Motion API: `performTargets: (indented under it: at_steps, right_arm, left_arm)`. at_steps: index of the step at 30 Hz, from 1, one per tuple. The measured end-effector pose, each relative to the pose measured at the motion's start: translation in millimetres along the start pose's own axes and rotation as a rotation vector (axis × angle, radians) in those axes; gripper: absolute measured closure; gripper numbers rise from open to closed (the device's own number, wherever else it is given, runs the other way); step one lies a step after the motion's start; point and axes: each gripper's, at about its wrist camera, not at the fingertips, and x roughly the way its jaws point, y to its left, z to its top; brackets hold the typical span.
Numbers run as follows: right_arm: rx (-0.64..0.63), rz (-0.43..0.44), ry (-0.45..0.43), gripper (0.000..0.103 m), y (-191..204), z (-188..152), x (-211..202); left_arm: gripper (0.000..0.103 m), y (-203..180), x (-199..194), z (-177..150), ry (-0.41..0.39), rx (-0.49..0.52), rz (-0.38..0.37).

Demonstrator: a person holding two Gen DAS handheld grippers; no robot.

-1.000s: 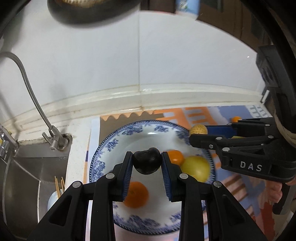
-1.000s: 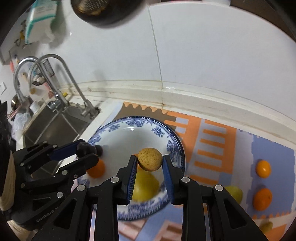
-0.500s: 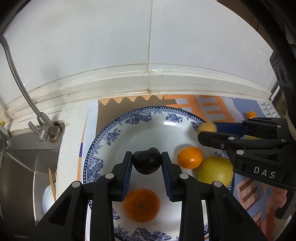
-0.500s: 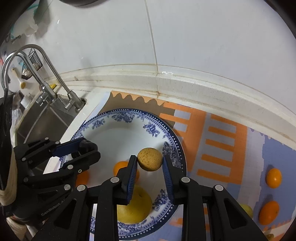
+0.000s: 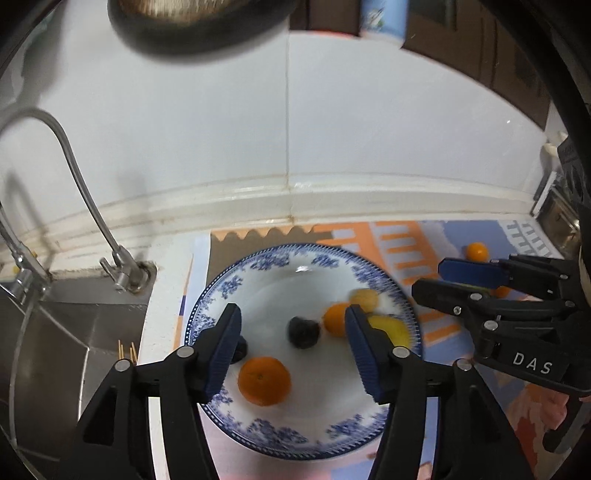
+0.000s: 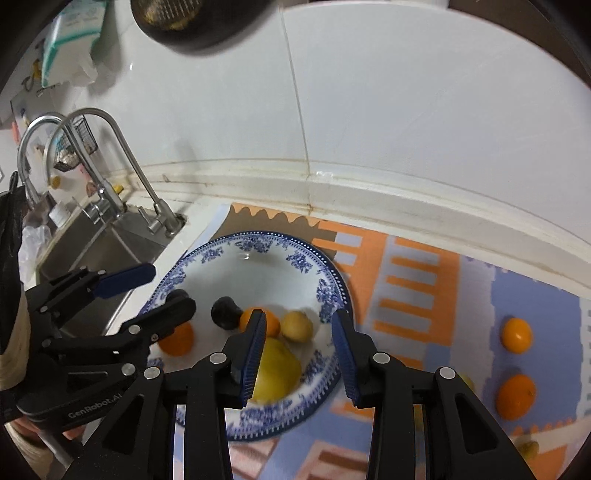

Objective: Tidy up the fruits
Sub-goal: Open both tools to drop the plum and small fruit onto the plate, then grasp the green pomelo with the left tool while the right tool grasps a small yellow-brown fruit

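A blue-and-white plate [image 5: 258, 266] lies on the counter with several fruits on it. They are a dark plum [image 5: 303, 332], a large orange [image 5: 264, 380], a small orange [image 5: 334, 319], a tan round fruit [image 5: 364, 299] and a yellow fruit [image 5: 393, 328]. My left gripper [image 5: 291, 309] hovers above the plum with its jaws opening and nothing pressed between the pads. My right gripper [image 6: 299, 314] hangs over the tan fruit [image 6: 297, 325], its jaws also opening and free of the fruit. Each gripper shows in the other's view: the right gripper [image 5: 430, 277] and the left gripper [image 6: 170, 286].
A steel sink [image 5: 55, 332] with a tall faucet [image 5: 85, 195] sits left of the plate. The patterned mat [image 6: 417, 280] to the right carries two oranges [image 6: 516, 335] [image 6: 515, 396] and a small fruit [image 6: 530, 448]. A white tiled wall rises behind, and a dark pan [image 5: 195, 22] hangs overhead.
Both grippers let go. The plum and the tan fruit left the pads and now lie on the plate. The jaws spread apart, and both grippers drew back from the plate.
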Motion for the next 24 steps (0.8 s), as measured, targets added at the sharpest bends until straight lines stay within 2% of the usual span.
performTargets:
  at_steps: [6,9,11,14,16,24]
  right_arm:
    - [0.038,-0.002,-0.068,0.064,-5.5,-19.9,-40.8]
    - [0.070,-0.018,-0.097,0.055,-10.6,-30.1,-58.0]
    - [0.089,-0.028,-0.111,0.055,-15.3,-35.7,-67.2]
    - [0.119,-0.067,-0.138,0.054,-23.9,-46.4,-83.8]
    - [0.132,-0.090,-0.154,0.047,-27.5,-52.8,-92.9]
    - [0.165,-0.178,-0.187,0.047,-43.4,-77.0,-124.1]
  left_arm:
    - [0.033,-22.6,-33.5,-4.2,-0.076,0.008,-0.003]
    - [0.030,-32.7,-45.9,-6.4,-0.099,0.003,-0.020]
    - [0.029,-40.2,-52.8,-7.5,-0.111,0.012,-0.020]
    - [0.026,-51.5,-61.4,-10.1,-0.124,0.029,-0.026]
    - [0.026,-59.7,-66.1,-10.3,-0.126,0.045,-0.038]
    - [0.022,-89.7,-77.8,-8.4,-0.142,0.096,-0.095]
